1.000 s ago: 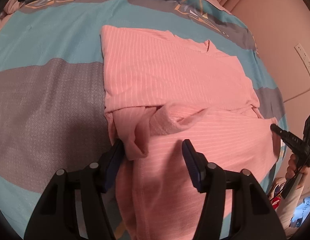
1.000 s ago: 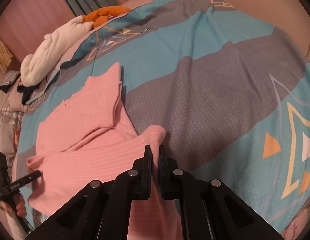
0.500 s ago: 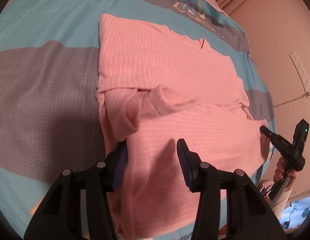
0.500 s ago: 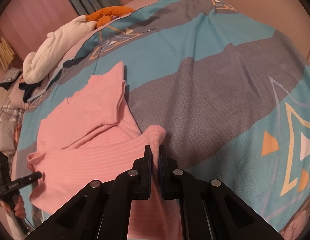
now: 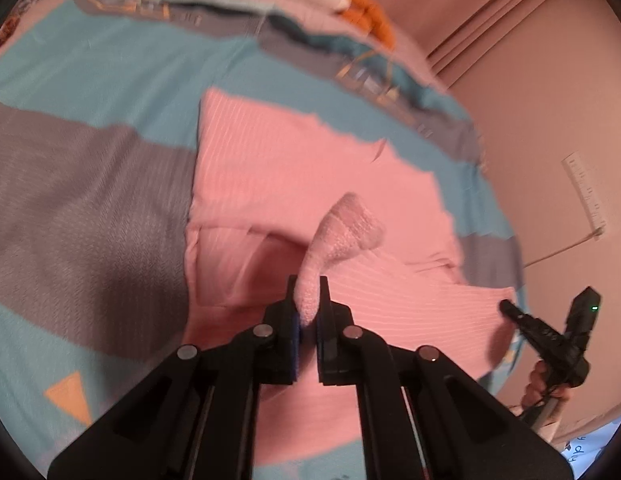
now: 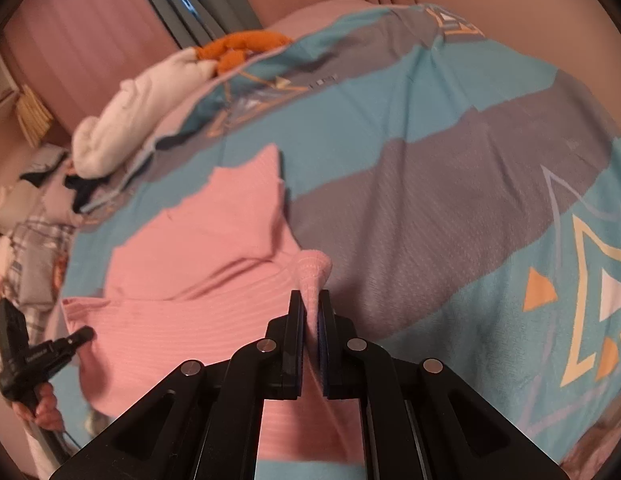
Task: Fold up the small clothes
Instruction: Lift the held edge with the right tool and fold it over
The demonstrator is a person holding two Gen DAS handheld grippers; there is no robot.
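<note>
A pink ribbed garment (image 5: 294, 168) lies spread on the bedspread, its upper part flat and its lower part folded over. My left gripper (image 5: 308, 292) is shut on a pinched-up fold of the pink garment (image 5: 342, 232) and lifts it off the bed. My right gripper (image 6: 310, 300) is shut on another bunched edge of the same garment (image 6: 214, 240) at its right side. The right gripper also shows far right in the left wrist view (image 5: 550, 336). The left gripper shows at lower left in the right wrist view (image 6: 38, 356).
The bedspread (image 6: 450, 184) is teal and grey with orange triangles. A white bundle (image 6: 146, 108) and an orange item (image 6: 242, 46) lie at the bed's far end. A wall with a power strip (image 5: 586, 192) stands to the right of the bed.
My left gripper was open over the garment; it has closed on a fold and raised it. My right gripper stays shut on its edge, hardly moved.
</note>
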